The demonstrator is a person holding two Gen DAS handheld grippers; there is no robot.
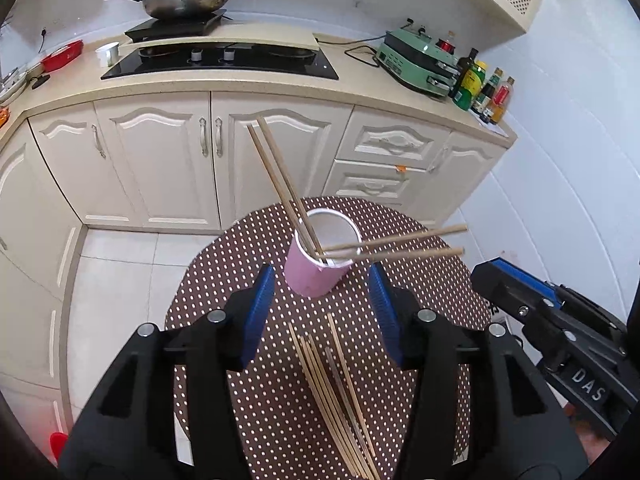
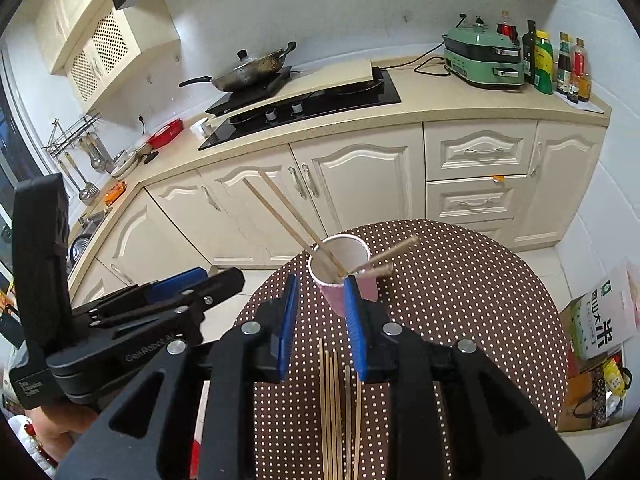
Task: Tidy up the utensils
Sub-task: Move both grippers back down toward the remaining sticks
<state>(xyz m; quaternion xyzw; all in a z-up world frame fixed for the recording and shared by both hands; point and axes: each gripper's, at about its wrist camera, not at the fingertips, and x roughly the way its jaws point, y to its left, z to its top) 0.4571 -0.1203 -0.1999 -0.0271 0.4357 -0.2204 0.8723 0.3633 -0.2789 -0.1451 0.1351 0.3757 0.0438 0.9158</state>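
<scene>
A pink paper cup (image 1: 310,276) (image 2: 362,288) stands on the round dotted table (image 1: 432,288) (image 2: 480,292). Several wooden chopsticks (image 1: 280,176) (image 2: 280,208) lean out of it, two to the upper left and two to the right. More chopsticks (image 1: 332,392) (image 2: 332,400) lie loose on the table nearer me. My left gripper (image 1: 322,276) is open and empty, above the loose chopsticks, just short of the cup. My right gripper (image 2: 320,284) is open and empty, its jaws narrower, over the same pile. Each gripper shows in the other's view.
Behind the table runs a kitchen counter (image 1: 360,80) with a black hob (image 1: 220,60), a wok (image 1: 184,0), a green appliance (image 1: 420,60) and bottles (image 1: 480,84). Cream cabinets (image 1: 160,152) stand below. A box and bags (image 2: 600,332) sit on the floor at the right.
</scene>
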